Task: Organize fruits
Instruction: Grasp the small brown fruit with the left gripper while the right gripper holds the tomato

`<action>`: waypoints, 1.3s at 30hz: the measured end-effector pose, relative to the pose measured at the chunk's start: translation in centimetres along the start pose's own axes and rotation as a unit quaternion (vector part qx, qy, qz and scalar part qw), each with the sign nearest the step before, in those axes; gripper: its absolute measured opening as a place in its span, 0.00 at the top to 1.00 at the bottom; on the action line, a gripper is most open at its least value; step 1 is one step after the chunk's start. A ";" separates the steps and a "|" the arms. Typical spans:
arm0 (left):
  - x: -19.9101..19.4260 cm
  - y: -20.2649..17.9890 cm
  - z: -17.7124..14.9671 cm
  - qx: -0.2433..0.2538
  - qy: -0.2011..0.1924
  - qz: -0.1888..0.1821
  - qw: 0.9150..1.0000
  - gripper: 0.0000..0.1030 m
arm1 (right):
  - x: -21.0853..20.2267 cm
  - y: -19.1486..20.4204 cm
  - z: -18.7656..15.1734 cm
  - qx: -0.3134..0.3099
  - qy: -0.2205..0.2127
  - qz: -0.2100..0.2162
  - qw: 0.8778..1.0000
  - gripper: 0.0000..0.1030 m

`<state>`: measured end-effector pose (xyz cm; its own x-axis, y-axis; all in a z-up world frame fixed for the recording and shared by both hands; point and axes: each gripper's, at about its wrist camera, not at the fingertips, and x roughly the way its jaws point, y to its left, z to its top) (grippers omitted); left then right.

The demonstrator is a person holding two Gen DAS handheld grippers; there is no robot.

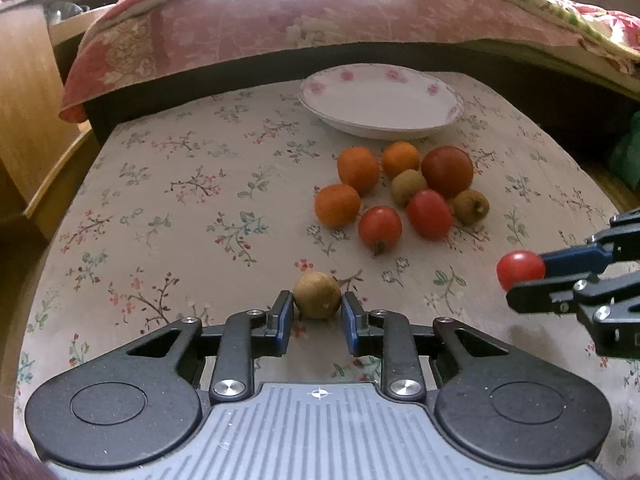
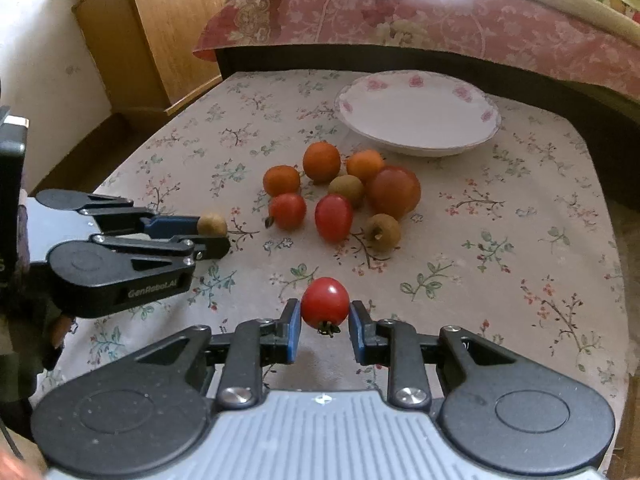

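A small brown fruit (image 1: 317,295) sits between the blue pads of my left gripper (image 1: 317,305), which is shut on it low over the floral tablecloth. My right gripper (image 2: 325,314) is shut on a red cherry tomato (image 2: 325,303), stem end toward the camera. Each gripper also shows from the side in the other's view: the left gripper (image 2: 218,236) with the brown fruit (image 2: 212,224), and the right gripper (image 1: 524,278) with the tomato (image 1: 520,270). Beyond them lies a pile of oranges (image 1: 357,169), tomatoes (image 1: 447,170) and brown fruits (image 1: 471,207). Behind the pile stands a white plate (image 1: 380,100) with a pink flower rim, nothing in it.
The tablecloth (image 1: 180,200) covers a small table whose far edge meets a bed with a pink floral quilt (image 1: 280,24). A wooden cabinet (image 2: 160,28) stands at the left. Something green (image 1: 628,152) lies off the table's right edge.
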<state>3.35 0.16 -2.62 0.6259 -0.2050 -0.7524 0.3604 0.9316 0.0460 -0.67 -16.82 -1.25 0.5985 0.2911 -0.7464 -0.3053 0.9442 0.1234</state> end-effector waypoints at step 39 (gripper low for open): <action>0.2 -0.9 1.3 -0.003 0.000 -0.015 1.000 0.68 | 0.8 -1.7 1.1 0.034 -0.018 -0.023 0.999 0.73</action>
<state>4.08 -1.07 -1.92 0.6143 -0.2336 -0.7537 0.3754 0.9267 0.0187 1.13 -18.08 -1.35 0.6373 0.2508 -0.7287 -0.2267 0.9647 0.1338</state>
